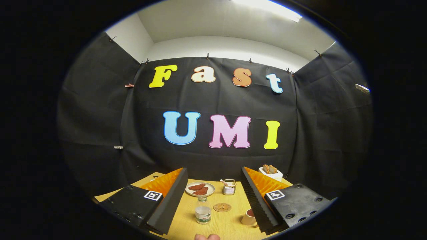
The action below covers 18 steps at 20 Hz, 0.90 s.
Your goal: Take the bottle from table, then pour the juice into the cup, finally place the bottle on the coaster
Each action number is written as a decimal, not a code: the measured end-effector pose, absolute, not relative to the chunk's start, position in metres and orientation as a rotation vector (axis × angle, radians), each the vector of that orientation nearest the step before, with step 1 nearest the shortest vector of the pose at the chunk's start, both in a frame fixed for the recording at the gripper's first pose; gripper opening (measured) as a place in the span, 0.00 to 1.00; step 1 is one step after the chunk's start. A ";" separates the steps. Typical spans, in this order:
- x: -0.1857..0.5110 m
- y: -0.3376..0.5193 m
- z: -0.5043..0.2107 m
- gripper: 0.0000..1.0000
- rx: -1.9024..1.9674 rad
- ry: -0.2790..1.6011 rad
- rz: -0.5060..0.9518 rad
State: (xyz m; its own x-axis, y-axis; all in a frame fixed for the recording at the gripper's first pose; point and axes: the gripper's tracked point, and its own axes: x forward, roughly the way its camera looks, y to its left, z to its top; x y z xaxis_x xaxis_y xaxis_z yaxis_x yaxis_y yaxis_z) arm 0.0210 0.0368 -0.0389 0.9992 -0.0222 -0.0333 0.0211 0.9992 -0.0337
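1. The gripper (213, 193) hangs above the wooden table (230, 223), its fingers spread wide and grasping nothing.
2. The bottle (203, 210) stands upright between the fingers, nearer the left one, untouched.
3. The coaster (222, 207) lies just right of the bottle.
4. The cup (249, 217) sits against the right finger.
5. A plate (200, 189) and a wire basket (229, 187) lie beyond.

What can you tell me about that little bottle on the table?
The bottle is small and clear, looks like plastic, with a green-and-white label band around its lower half. It has no cap on and stands upright on the wooden table. Nothing touches it. It sits between the open gripper fingers, nearer the left one, with the round coaster just beside it.
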 end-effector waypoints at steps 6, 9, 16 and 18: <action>0.032 0.047 -0.063 0.96 -0.057 0.050 -0.054; 0.037 0.055 -0.084 0.97 -0.058 0.075 -0.071; 0.050 0.071 -0.122 0.96 -0.062 0.090 -0.116; 0.054 0.070 -0.134 0.96 -0.052 0.094 -0.134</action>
State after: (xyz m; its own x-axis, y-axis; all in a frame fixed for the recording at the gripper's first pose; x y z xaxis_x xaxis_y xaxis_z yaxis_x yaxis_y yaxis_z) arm 0.0535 0.0704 -0.1342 0.9866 -0.1360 -0.0898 0.1312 0.9896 -0.0582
